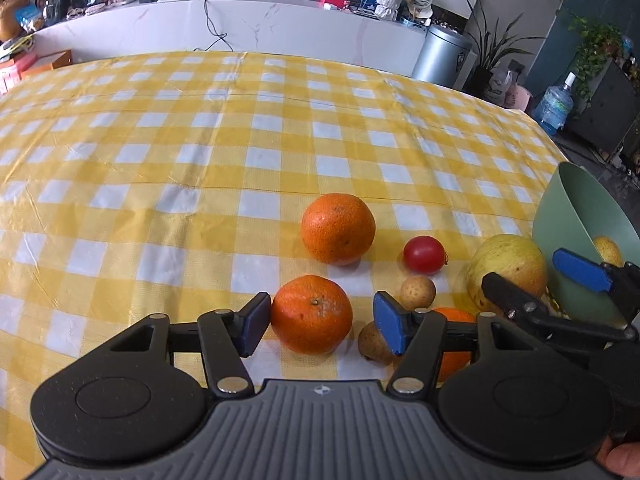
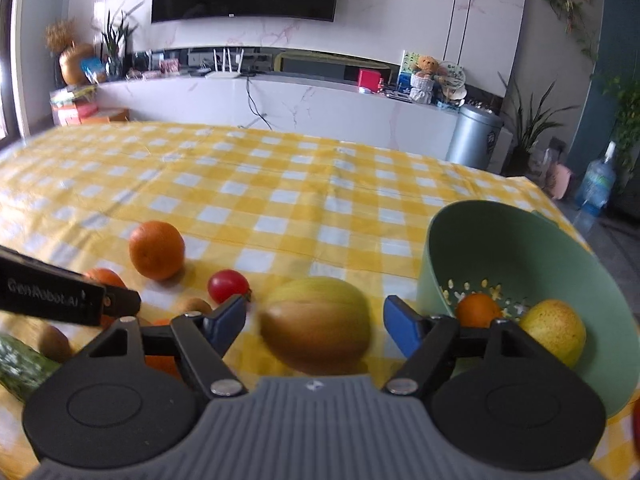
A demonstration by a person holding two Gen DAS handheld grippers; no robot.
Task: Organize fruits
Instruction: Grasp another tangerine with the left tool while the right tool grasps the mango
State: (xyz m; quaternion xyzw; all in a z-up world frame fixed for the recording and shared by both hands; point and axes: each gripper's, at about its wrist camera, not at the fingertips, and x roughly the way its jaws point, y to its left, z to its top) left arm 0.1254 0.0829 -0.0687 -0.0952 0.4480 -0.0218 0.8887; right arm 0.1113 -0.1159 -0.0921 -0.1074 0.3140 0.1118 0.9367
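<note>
On the table under its yellow-and-white checked cloth, the loose fruit lies in a cluster toward the near right corner, beside a pale green plastic colander bowl that is tipped with its mouth toward the cameras.

The left gripper has its blue pads spread either side of a small orange mandarin with a stem scar; the left pad sits right against the peel while the right pad stands clear, so nothing is gripped yet. The right gripper is likewise wide open around a large yellow-green pear, which looks blurred, with a gap at each pad.

Risks, as a judgement: the pear is round and broad for those jaws, so an off-centre squeeze may squirt it sideways into the red cherry tomato or off the near edge. The two grippers work close together (the right one's fingers already intrude into the left wrist view), so a collision could knock fruit loose. The tilted bowl could also rock when fruit drops in.

Count: three orange citrus fruits on the cloth, one tomato, one big pear, two small tan round fruits, and one green cucumber at the left. Inside the bowl sit one orange and one yellow pear.
</note>
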